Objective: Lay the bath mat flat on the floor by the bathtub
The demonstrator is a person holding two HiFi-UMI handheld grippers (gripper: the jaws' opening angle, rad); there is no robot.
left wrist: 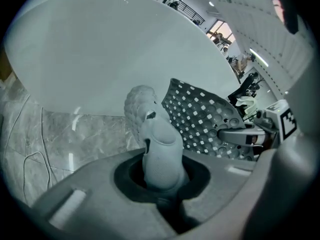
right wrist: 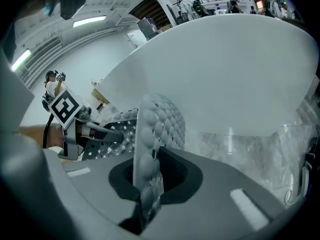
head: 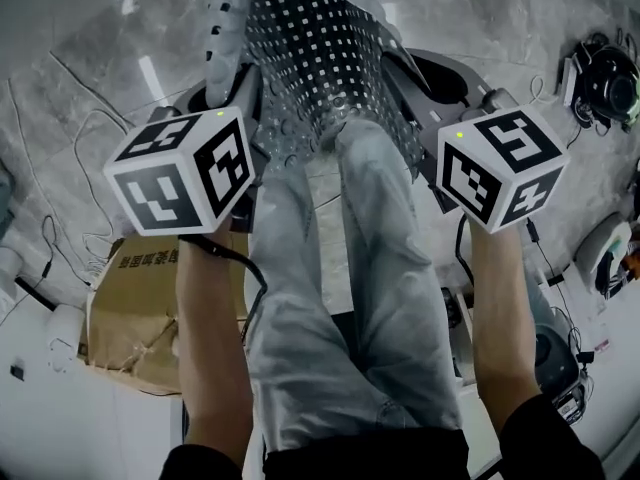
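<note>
Your left gripper (left wrist: 160, 151) is closed on a bunched-up corner of the mat (head: 320, 58). Your right gripper (right wrist: 149, 171) is clamped on the mat's thin edge, seen edge-on between the jaws. The mat hangs between the two, above the marble floor (head: 90, 58) and just in front of your legs (head: 330, 298), with the tub (left wrist: 125, 49) right beyond it.

The main risk is a fold. The sheet sags and curves between the grippers, so if you set it down with them this near each other, it will likely land doubled over. The wadded left corner may also stay curled once you let go.

The right hold is only a narrow bite on the rim. A tug to spread the mat could pull it free on that side.

Watch your feet too, since the near edge could drape over them. A cable (head: 75, 143) also runs across the floor at left, and a mat laid over it would not lie flat.
</note>
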